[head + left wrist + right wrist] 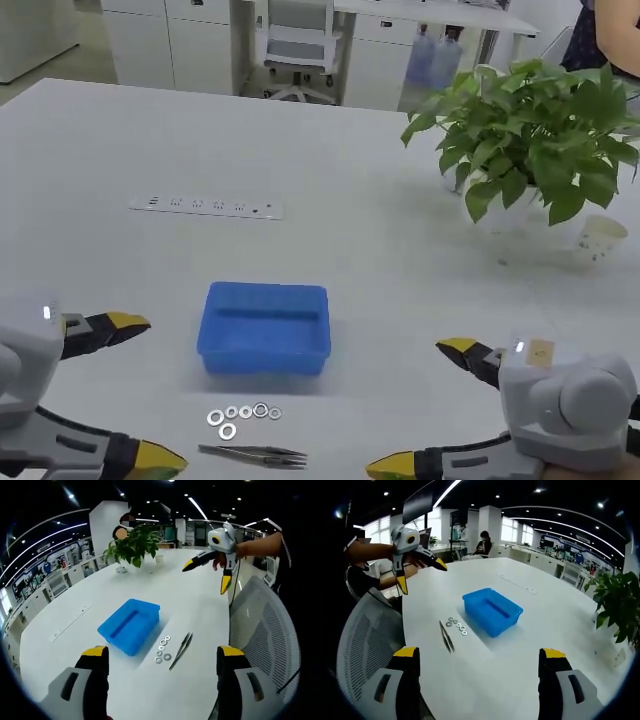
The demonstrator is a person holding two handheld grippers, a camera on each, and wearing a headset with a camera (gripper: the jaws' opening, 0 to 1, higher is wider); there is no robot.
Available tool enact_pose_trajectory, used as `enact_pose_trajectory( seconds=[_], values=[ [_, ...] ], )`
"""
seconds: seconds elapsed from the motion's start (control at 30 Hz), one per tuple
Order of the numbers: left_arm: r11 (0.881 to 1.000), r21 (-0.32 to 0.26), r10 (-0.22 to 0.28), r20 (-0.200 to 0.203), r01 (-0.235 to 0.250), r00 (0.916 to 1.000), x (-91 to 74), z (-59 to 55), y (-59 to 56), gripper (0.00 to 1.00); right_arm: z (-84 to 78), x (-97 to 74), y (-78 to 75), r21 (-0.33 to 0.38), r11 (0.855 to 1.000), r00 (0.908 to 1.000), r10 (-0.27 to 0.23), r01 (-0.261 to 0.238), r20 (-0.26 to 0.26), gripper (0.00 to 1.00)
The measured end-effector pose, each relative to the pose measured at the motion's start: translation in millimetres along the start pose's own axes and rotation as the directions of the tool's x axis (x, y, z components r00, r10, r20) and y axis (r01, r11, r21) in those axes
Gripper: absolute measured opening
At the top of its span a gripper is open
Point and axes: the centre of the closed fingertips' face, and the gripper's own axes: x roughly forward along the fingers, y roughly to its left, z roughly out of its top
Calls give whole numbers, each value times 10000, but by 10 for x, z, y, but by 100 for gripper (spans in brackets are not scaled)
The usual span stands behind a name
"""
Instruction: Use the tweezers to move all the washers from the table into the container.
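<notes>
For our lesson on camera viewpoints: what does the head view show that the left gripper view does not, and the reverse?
Head view's extra: a white office chair beyond the table. Left gripper view's extras: a grey mesh chair back and ceiling lights. Shared: the blue container, the washers in front of it, the tweezers, the power strip, the potted plant, and the left gripper and right gripper, both open.

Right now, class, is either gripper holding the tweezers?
No: the tweezers lie on the table beside the washers, while the left gripper and right gripper hover open, apart from them.
</notes>
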Motion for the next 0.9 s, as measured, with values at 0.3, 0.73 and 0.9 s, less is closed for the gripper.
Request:
enact_pose_trajectory(
  seconds=[0.3, 0.73, 0.9],
  values=[
    [9996, 232, -165, -468, 176, 9988, 50, -90, 11, 92, 34, 49, -6, -435, 9987, 9996, 253, -257, -95, 98],
    [9913, 839, -875, -1551, 1014, 9840, 205, -331, -67, 72, 9, 261, 106, -1362, 9825, 9902, 1182, -1274, -741, 86],
    [9868, 909, -1142, -1939, 1338, 9744, 256, -413, -107, 66, -2, 353, 159, -1683, 9725, 9846, 1462, -1609, -962, 83]
  ],
)
